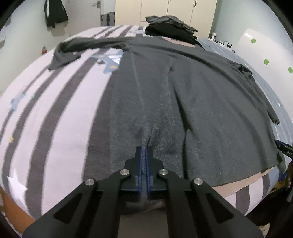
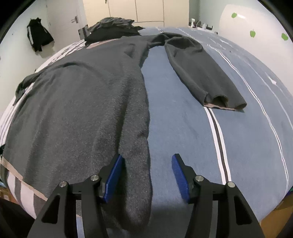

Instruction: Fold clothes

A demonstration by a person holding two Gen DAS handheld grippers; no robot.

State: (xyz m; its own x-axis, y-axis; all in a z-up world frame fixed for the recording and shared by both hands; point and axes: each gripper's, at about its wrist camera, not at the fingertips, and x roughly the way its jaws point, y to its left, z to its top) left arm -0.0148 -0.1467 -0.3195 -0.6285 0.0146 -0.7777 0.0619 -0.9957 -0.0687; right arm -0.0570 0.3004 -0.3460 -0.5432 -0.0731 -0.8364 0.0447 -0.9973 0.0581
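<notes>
Your bed (image 1: 60,117) fills both views, its cover striped white and grey on one side and blue (image 2: 183,128) with thin white lines on the other. Spread flat across the middle of it lies the dark grey long-sleeved top (image 1: 183,91), hem towards you, with a band of pinkish lining showing along the near edge. One sleeve (image 2: 197,69) lies stretched out over the blue half, apart from the body of the top, its open cuff facing you. The other sleeve (image 1: 73,49) trails across the striped half, bunched at its end.

At the far edge of the bed sits a pile of folded dark clothes (image 1: 170,27), touching the top's collar end. Beyond it, a black jacket with white stripes (image 1: 55,14) hangs on the wall beside a door.

Your left gripper (image 1: 144,161) is clamped tight on a pinched ridge of the top's fabric near the hem; the blue pads have only cloth between them. Your right gripper (image 2: 147,175) stands about half wide over the top's near side edge, with a fold of grey fabric lying between the blue pads (image 2: 113,177) but neither pad pressing on it.
</notes>
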